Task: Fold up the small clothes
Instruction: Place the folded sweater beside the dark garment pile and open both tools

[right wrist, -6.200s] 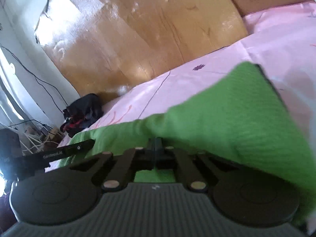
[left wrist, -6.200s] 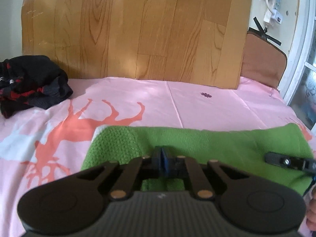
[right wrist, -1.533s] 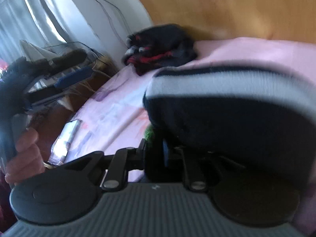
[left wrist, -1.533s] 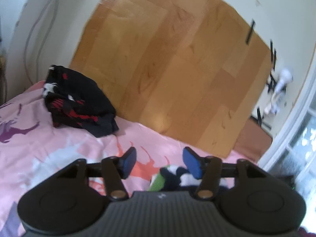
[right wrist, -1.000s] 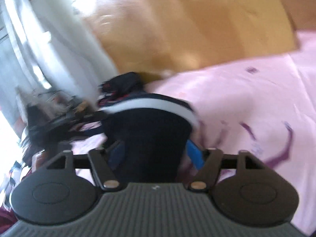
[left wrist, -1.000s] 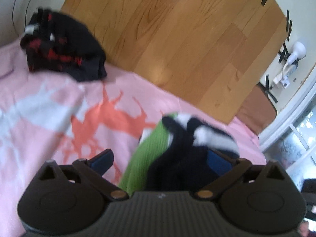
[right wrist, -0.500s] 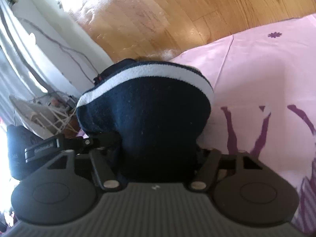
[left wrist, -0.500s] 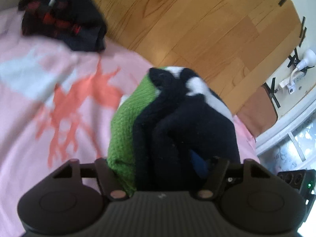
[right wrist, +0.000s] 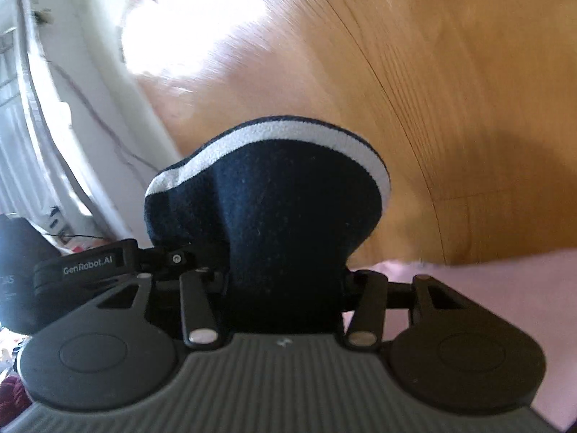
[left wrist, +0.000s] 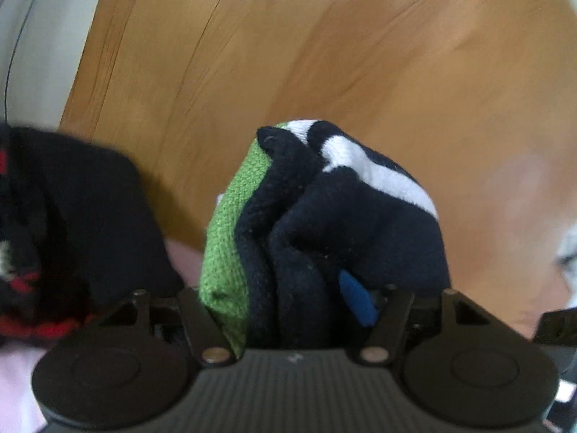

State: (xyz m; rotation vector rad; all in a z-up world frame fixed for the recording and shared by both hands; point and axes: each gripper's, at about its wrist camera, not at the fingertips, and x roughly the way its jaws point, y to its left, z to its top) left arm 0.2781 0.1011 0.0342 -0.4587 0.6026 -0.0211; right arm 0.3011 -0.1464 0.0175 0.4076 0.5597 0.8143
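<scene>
A folded bundle of green, navy and white knit cloth (left wrist: 324, 223) stands between the fingers of my left gripper (left wrist: 285, 299), which is shut on its sides. The same bundle fills the right wrist view as a navy fold with a white stripe (right wrist: 281, 223), and my right gripper (right wrist: 285, 288) is shut on it too. Both grippers hold the bundle lifted in front of the wooden board. The left gripper's body (right wrist: 86, 263) shows at the left of the right wrist view. Fingertips are mostly hidden by cloth.
A black and red pile of folded clothes (left wrist: 65, 223) lies close on the left on the pink bedsheet (right wrist: 487, 288). A wood-grain board (left wrist: 324, 54) stands behind. A white wall with cables (right wrist: 90, 126) is at the left.
Both grippers closed on the folded bundle and carried it up and left toward the black and red pile, which now sits much nearer in the left wrist view.
</scene>
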